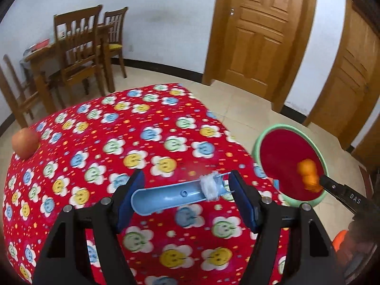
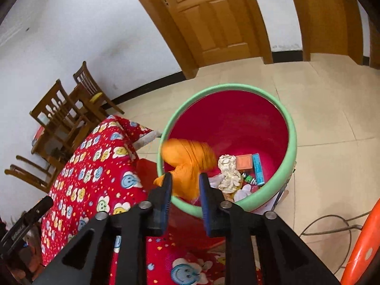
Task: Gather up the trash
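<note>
My left gripper hangs over the red flowered tablecloth, shut lengthwise on a light-blue plastic scoop with white fluff wrapped round one end. To the right stands a bin with a green rim and a red inside. My right gripper points down over the bin's near rim. Its blue pads stand apart, and a blurred orange peel is just beyond them, loose over the bin's mouth. In the left wrist view that peel shows at the right gripper's tip.
An apple lies at the table's far left edge. The bin holds crumpled paper, an orange box and a blue box. Wooden chairs and doors stand behind. An orange stool and a cable lie right of the bin.
</note>
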`<state>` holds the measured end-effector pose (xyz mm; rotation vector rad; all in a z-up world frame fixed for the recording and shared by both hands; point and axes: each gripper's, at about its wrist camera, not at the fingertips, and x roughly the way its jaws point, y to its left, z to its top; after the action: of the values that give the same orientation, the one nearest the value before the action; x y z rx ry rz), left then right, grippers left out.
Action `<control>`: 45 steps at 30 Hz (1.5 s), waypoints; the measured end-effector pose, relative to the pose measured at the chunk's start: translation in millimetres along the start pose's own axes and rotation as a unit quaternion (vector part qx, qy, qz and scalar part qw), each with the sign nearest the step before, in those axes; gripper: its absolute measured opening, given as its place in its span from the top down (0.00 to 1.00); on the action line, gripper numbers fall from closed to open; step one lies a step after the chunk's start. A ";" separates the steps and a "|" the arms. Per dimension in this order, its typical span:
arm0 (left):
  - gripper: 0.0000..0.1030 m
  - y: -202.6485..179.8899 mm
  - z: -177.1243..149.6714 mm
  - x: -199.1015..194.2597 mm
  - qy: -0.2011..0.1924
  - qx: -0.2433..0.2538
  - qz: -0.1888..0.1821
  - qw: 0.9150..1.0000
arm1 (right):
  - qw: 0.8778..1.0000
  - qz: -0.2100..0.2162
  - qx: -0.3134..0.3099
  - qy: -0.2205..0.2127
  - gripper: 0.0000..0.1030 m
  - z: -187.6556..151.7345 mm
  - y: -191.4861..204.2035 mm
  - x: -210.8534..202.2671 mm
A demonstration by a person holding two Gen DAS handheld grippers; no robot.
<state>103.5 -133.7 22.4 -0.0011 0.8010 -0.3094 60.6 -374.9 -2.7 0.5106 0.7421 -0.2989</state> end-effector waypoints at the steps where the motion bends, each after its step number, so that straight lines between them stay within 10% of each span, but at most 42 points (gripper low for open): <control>1: 0.30 -3.9 0.9 1.2 0.001 0.002 -0.002 1.000 | 1.000 0.002 0.003 0.000 0.72 0.7 -2.5 0.0; 16: 0.30 -76.6 9.9 29.7 0.027 0.063 -0.053 0.996 | 0.999 0.005 0.015 -0.046 0.49 6.2 -30.0 -30.1; 45: 0.21 -172.2 9.1 78.5 0.045 0.134 -0.111 0.984 | 0.996 -0.012 0.047 -0.068 0.49 -1.2 -72.2 -47.9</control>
<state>114.3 -320.7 -6.5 0.1788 0.8458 -0.6308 -4.9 -430.9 6.2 0.5657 0.6033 -0.3880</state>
